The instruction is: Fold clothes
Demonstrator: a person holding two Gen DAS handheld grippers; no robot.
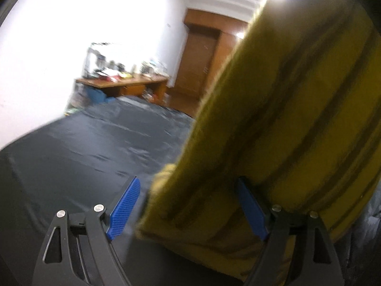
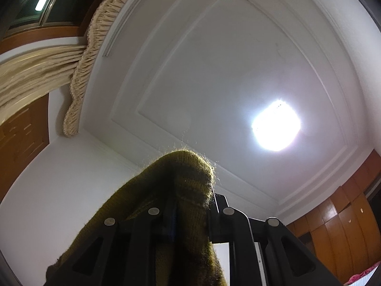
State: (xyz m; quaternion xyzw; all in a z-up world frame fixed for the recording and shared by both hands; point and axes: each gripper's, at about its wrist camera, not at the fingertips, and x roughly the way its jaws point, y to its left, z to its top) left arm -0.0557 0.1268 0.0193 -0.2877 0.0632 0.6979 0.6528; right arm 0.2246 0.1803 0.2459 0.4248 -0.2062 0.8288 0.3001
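A mustard-yellow knitted sweater (image 1: 285, 119) with dark stripes hangs down the right side of the left wrist view, blurred, its lower edge bunched over a dark sheet (image 1: 95, 143). My left gripper (image 1: 188, 180) stands open and wide. Its blue pads (image 1: 123, 209) sit either side of the sweater's lower edge; the left pad is clear of the cloth, the right pad lies against it. My right gripper (image 2: 190, 197) points up at the ceiling, shut on a fold of the sweater (image 2: 183, 174), which drapes over its fingers and hides the tips.
The dark sheet spreads wide to the left and ahead. Beyond it stand a cluttered wooden desk (image 1: 123, 83) and a brown wooden door (image 1: 200, 59) by a white wall. Overhead are a bright ceiling lamp (image 2: 276, 126), a beige curtain (image 2: 35, 71) and wooden cabinets (image 2: 345, 226).
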